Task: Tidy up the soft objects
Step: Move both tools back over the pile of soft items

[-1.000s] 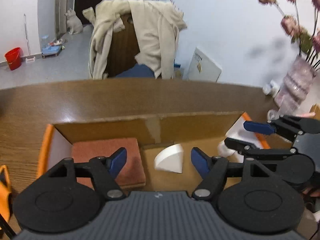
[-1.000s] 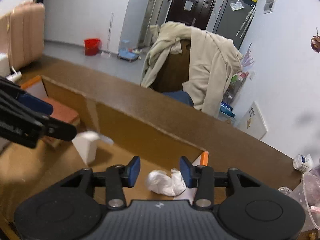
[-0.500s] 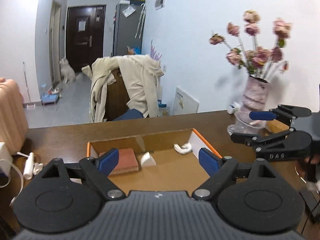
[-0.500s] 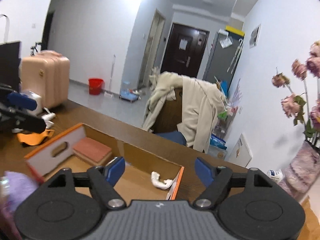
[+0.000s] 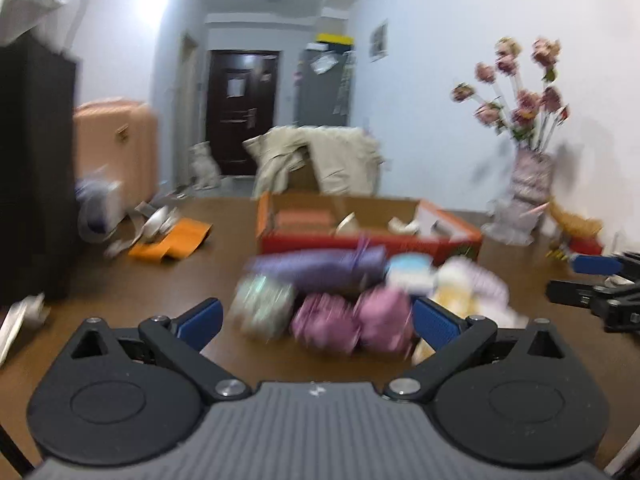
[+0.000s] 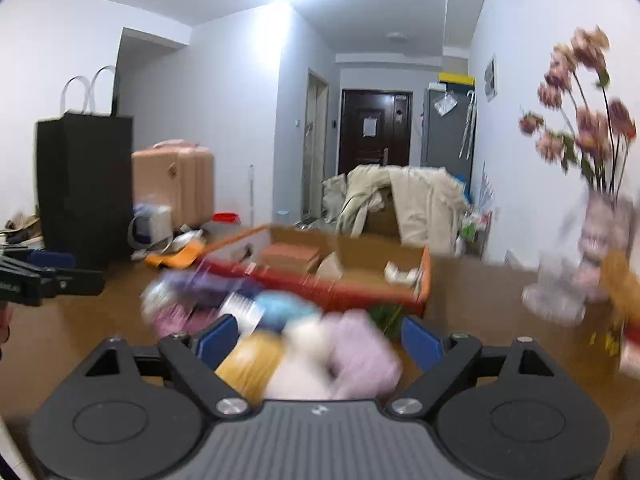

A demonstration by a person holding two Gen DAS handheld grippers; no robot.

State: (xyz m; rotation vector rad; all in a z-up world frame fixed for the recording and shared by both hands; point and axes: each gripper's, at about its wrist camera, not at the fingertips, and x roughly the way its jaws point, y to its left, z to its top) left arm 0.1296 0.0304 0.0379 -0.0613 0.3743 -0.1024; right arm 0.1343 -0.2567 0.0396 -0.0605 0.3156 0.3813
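Soft objects (image 5: 340, 296) lie heaped on the surface before the box (image 5: 368, 232); pink ones sit just ahead of the left gripper (image 5: 316, 320), right gripper (image 6: 320, 336) over the lilac-yellow end, both wide, empty

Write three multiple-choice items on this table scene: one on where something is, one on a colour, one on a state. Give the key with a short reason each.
1. Where does the pile of soft things lie?
A. inside the box
B. on the table in front of the box
C. on the chair

2. What colour is the front wall of the cardboard box?
A. red
B. green
C. black

3. How do the jaws of the left gripper stand?
A. shut on a pink bundle
B. shut on nothing
C. wide open, holding nothing

Key:
1 B: the pile rests on the brown table, nearer the camera than the box.
2 A: the near wall shows red in both views.
3 C: the blue pads stand far apart, with the pile beyond them, ungripped.
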